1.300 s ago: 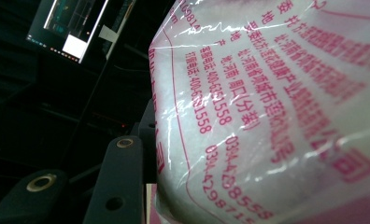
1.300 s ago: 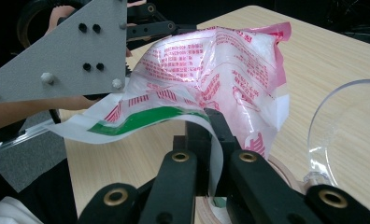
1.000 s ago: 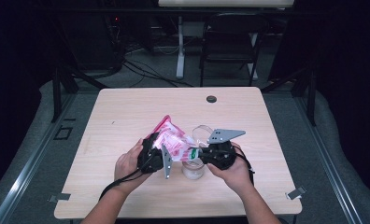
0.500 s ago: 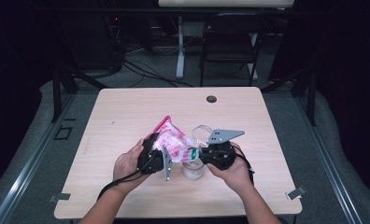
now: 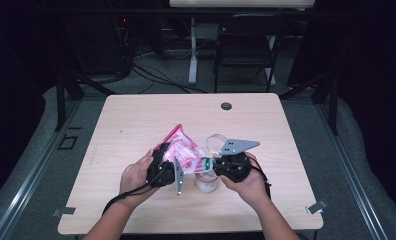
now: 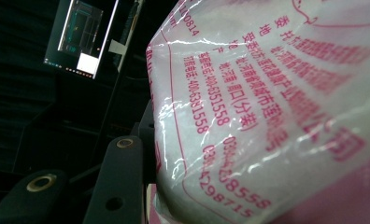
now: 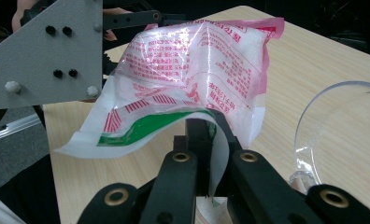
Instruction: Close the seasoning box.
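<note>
**Bag held between both grippers over a jar**

Bag (image 5: pixel 182 151): clear plastic w/ pink-red print, white grainy stuff inside, held up off the table (image 5: pixel 136 115) near the front-centre, between the two hands. Long axis in the high view runs approx 11 o'clock to 4 o'clock: pink sealed edge points to 11, away from the person; green-printed end points to 4, down toward the small clear jar (image 5: pixel 206 181) that stands just under it. Bag sits tilted, not flat.

Left gripper (image 5: pixel 172 167): at the bag's 8 o'clock side, jaws partly closed w/ the bag's body between them; in the left gripper view the bag (image 6: pixel 267 116) bulges against the one jaw that can be seen. Reads as a grip on the bag.

Right gripper (image 7: pixel 210 140): jaws pinched tight on the thin green-and-white end of the bag (image 7: pixel 197 70), film curling over the tips.

Writing: rows of red Chinese characters, too slanted to read in full. Phone-type nos. legible in the left gripper view: "400-6351558" and, partly, "...8555" and "...298715".

Clear curved lid (image 7: pixel 332 126) lies on the table at 3 o'clock of the right gripper.
</note>
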A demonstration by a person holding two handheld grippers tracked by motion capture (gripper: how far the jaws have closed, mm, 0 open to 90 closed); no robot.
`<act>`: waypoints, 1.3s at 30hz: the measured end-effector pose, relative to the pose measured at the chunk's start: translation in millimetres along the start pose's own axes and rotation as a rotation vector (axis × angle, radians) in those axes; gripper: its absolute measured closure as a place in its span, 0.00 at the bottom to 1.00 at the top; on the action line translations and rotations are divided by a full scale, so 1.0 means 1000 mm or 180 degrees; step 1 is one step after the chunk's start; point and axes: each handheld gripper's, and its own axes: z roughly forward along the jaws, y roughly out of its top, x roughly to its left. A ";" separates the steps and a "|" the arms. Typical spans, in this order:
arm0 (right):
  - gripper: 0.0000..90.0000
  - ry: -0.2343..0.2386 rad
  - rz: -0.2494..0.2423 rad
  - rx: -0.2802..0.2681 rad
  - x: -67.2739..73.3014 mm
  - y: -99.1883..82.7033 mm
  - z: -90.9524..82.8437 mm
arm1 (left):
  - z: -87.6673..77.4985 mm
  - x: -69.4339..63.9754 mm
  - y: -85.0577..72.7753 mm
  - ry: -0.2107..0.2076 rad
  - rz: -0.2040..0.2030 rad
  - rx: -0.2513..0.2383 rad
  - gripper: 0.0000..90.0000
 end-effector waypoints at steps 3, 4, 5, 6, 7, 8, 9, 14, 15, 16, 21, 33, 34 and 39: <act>1.00 -0.0042 -0.0023 -0.0001 0.001 0.000 0.001 | 0.000 -0.001 0.000 0.0007 0.0042 0.0007 0.68; 1.00 -0.0048 -0.0028 0.0000 0.001 0.000 0.001 | 0.000 -0.001 -0.001 0.0004 0.0039 0.0021 0.68; 1.00 -0.0048 -0.0028 0.0000 0.001 0.000 0.001 | 0.000 -0.001 -0.001 0.0004 0.0039 0.0021 0.68; 1.00 -0.0052 -0.0034 -0.0007 0.001 0.000 0.002 | 0.000 -0.001 -0.001 0.0008 0.0047 0.0022 0.68; 1.00 -0.0054 -0.0038 -0.0006 0.001 0.000 0.002 | 0.000 -0.001 -0.001 0.0010 0.0050 0.0022 0.68; 1.00 -0.0057 -0.0038 -0.0008 0.001 0.000 0.002 | -0.001 -0.001 -0.001 0.0014 0.0055 0.0027 0.68; 1.00 -0.0061 -0.0037 -0.0008 0.001 0.000 0.003 | -0.001 -0.001 -0.001 0.0018 0.0059 0.0026 0.68; 1.00 -0.0064 -0.0031 -0.0022 0.000 0.000 0.003 | -0.001 0.000 0.000 0.0041 0.0088 0.0023 0.68; 1.00 -0.0067 -0.0029 -0.0028 0.000 0.000 0.003 | -0.001 0.000 0.000 0.0049 0.0098 0.0023 0.68; 1.00 -0.0064 -0.0030 -0.0027 0.000 0.000 0.002 | -0.001 0.000 0.000 0.0052 0.0108 0.0022 0.68; 1.00 -0.0060 -0.0036 -0.0018 0.000 0.000 0.002 | -0.002 0.001 0.001 0.0079 0.0153 0.0026 0.68; 1.00 -0.0066 -0.0010 -0.0014 -0.002 -0.002 0.000 | -0.002 0.007 0.005 0.0116 0.0246 0.0030 0.68; 1.00 -0.0065 -0.0011 -0.0011 -0.002 -0.002 0.000 | -0.002 0.007 0.006 0.0117 0.0258 0.0031 0.68; 1.00 -0.0056 -0.0011 -0.0015 -0.002 -0.003 0.000 | -0.003 0.009 0.006 0.0138 0.0280 0.0027 0.69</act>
